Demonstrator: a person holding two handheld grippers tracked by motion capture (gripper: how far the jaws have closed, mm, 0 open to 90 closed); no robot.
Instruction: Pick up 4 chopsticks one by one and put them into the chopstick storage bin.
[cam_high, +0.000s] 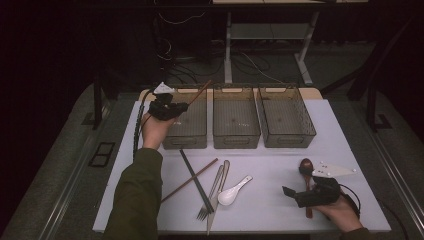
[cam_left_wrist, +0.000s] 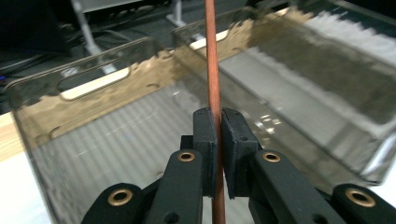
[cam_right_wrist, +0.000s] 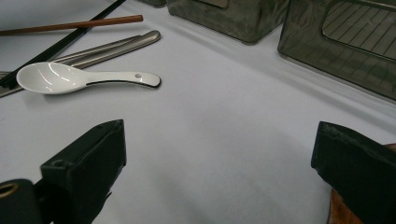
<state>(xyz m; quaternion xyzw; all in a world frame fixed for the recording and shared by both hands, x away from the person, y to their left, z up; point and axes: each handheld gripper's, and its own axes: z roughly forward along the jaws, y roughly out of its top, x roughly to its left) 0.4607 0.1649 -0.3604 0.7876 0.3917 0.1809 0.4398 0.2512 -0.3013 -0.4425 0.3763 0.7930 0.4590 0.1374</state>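
My left gripper (cam_high: 181, 107) hovers over the left smoky plastic bin (cam_high: 196, 131), shut on a brown chopstick (cam_high: 200, 93) that slants up to the right. In the left gripper view the chopstick (cam_left_wrist: 213, 70) stands clamped between the shut jaws (cam_left_wrist: 218, 140) above the bin floor (cam_left_wrist: 116, 140). My right gripper (cam_high: 296, 186) rests open near the table's front right, over a wooden spoon (cam_high: 305, 165). In the right gripper view its jaws (cam_right_wrist: 219, 163) stand wide apart over bare tabletop, with the wooden spoon (cam_right_wrist: 343, 211) under the right jaw.
Middle bin (cam_high: 236, 134) and right bin (cam_high: 289, 137) stand beside the left one. At front centre lie a second brown chopstick (cam_high: 192, 179), a black chopstick (cam_high: 192, 172), a fork (cam_high: 211, 195), another metal utensil (cam_high: 223, 175) and a white spoon (cam_high: 233, 191) (cam_right_wrist: 70, 77).
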